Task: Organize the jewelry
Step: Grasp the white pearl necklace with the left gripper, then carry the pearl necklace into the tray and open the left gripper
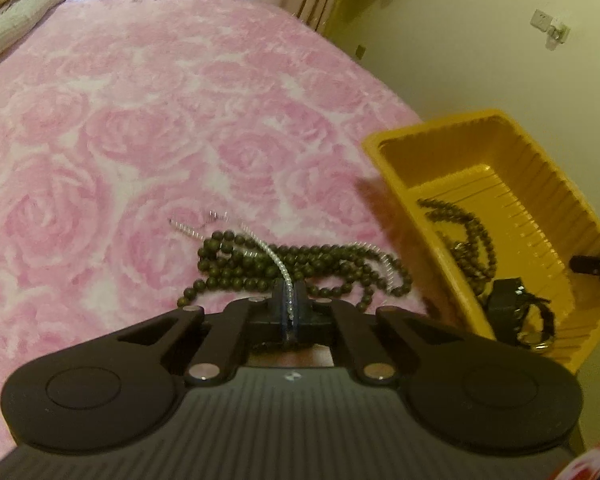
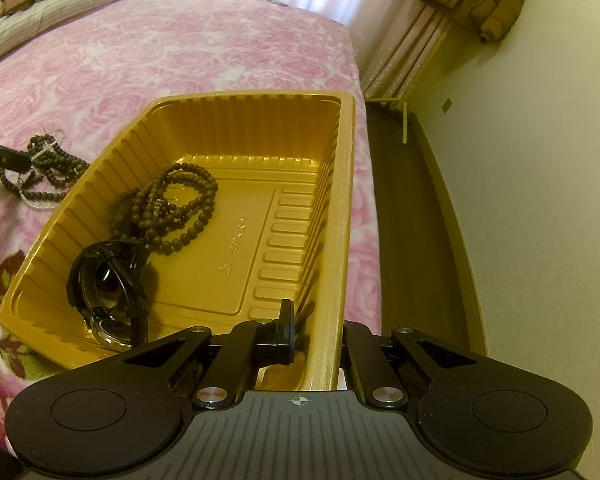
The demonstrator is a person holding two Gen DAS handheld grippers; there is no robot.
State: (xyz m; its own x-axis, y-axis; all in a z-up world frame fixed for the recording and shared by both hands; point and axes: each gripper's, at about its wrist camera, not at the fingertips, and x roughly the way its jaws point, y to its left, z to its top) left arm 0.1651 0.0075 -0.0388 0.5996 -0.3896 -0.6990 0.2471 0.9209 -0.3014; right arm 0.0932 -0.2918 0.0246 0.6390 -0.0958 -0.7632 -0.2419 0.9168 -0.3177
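Left claw (image 1: 290, 300) pinching silver chain (image 1: 278, 264), dark beads (image 1: 300, 268) beyond

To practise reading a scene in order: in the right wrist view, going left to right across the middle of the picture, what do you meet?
Left gripper → beads on the bedspread → dark bead necklace in the tray → yellow tray's right rim → dark floor → pale wall.

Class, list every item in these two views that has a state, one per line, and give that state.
left gripper: shut on the silver chain
silver chain: pinched, trailing over the loose beads
loose beads: heaped on the pink blanket
right gripper: shut on the tray's wall
yellow tray: on the blanket, held
tray beads: coiled inside the tray
watch: inside the tray
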